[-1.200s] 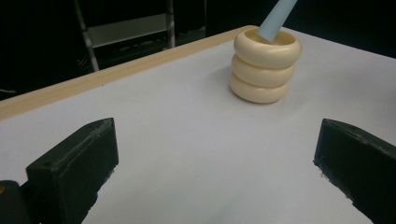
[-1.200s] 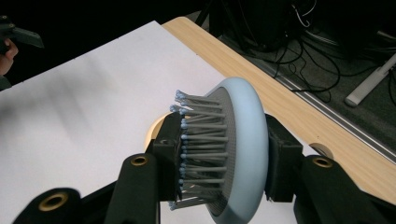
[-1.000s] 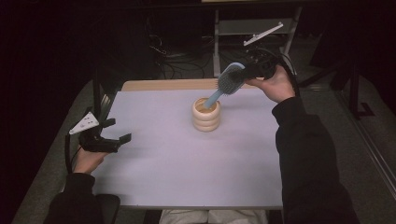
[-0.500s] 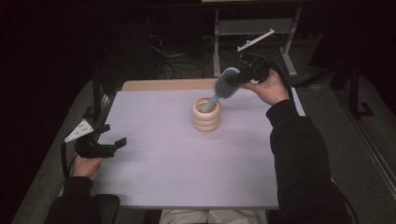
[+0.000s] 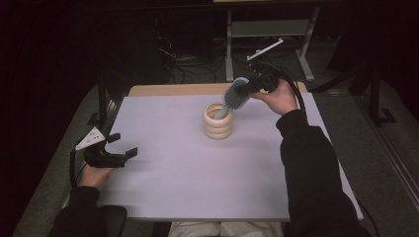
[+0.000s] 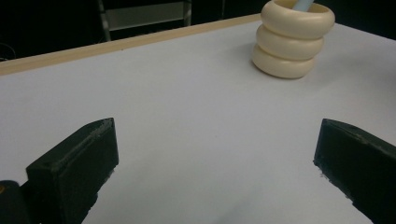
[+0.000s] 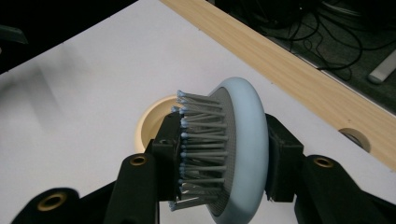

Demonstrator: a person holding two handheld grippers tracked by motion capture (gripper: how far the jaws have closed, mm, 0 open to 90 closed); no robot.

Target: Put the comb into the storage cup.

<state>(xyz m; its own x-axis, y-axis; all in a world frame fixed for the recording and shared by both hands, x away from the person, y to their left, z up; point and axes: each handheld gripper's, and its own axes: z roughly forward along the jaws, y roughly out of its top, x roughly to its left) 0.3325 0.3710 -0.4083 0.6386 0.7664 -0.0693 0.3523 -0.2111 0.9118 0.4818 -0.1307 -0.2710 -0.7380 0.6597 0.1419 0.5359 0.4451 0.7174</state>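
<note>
A cream holder point(image 5: 218, 124) shaped like three stacked rings stands upright at the middle back of the white table point(image 5: 188, 173). My right gripper point(image 5: 248, 88) hovers just above and to the right of it, shut on the head of a light blue hairbrush point(image 5: 237, 93). The brush's handle slants down into the holder's mouth. In the right gripper view the pads squeeze the hairbrush point(image 7: 236, 149) across bristles and back, with the holder point(image 7: 150, 125) below. My left gripper point(image 5: 125, 153) rests open at the table's left edge. Its jaws stand wide apart, and the holder point(image 6: 292, 43) lies far ahead.
A wooden strip point(image 5: 173, 90) runs along the table's far edge, with a round hole point(image 7: 357, 138) in it. Behind the table are cables point(image 5: 180, 61) on the floor and a metal stand point(image 5: 269, 29). The person's sleeves reach in from the bottom.
The right hand has come down and slightly left with the brush, so the handle sits deeper in the holder. The left gripper has barely shifted.
</note>
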